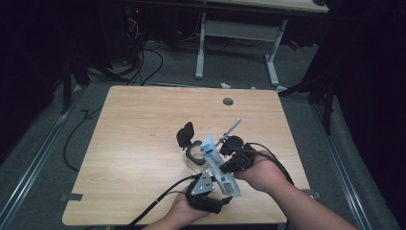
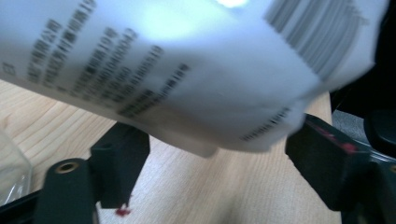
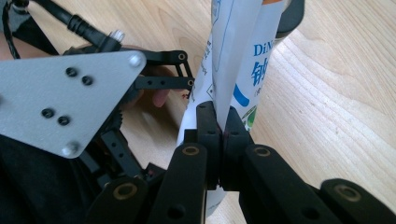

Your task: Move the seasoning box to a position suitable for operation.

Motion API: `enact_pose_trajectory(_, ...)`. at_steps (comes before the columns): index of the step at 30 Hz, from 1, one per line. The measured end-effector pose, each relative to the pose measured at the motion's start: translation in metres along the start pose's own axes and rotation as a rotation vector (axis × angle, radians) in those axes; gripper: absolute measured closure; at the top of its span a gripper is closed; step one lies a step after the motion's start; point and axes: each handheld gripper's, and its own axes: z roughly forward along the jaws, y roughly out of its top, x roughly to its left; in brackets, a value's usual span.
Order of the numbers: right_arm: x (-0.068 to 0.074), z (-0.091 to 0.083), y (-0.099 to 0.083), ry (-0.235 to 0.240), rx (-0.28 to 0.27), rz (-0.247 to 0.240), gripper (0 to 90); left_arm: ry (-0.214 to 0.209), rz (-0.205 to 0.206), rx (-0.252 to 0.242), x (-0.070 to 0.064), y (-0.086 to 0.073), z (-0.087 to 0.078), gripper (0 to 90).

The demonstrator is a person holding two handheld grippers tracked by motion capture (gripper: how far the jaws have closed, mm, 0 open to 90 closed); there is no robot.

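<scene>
I have a white packet [image 1: 219, 168] with blue print held up off the wooden table [image 1: 139, 143], near its front edge, between my two hands. My right gripper [image 3: 220, 122] is pinched tight on a thin fold of the packet, its jaws pressed together with the sheet standing up between them. My left gripper [image 2: 210, 158] sits at the packet's other end, the one with small print and a barcode; its jaws stand wide, one to each side, and the packet hangs just above and between them without either jaw clearly touching it. I judge the step in hand to be a handover or a two-point hold: the right side has its grip, the left is lined up but has not closed. Just behind the packet on the table are a clear glass jar [image 1: 195, 154], open at the top, and its black lid [image 1: 185, 135] lying beside it. The next move, I think, calls for closing the left jaws on the barcode end without twisting the sheet, keeping the right pinch steady. What follows that grip I cannot tell.
</scene>
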Motion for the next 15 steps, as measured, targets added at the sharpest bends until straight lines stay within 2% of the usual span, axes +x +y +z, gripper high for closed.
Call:
enact_pose_trajectory(4,-0.0007,0.0019,0.0013,0.007,-0.001,0.001,89.5,0.022,0.002,0.000,0.0004,-0.0010,-0.0001,28.2)
enact_pose_trajectory(12,-0.0057,-0.0008,0.0007,-0.009,-0.002,0.012,89.5,0.060,0.024,-0.049,-0.0044,0.0009,-0.0074,42.7)
enact_pose_trajectory(15,-0.0070,-0.0010,0.0005,-0.011,-0.002,0.016,89.5,0.071,0.027,-0.058,-0.0046,0.0011,-0.0085,44.7)
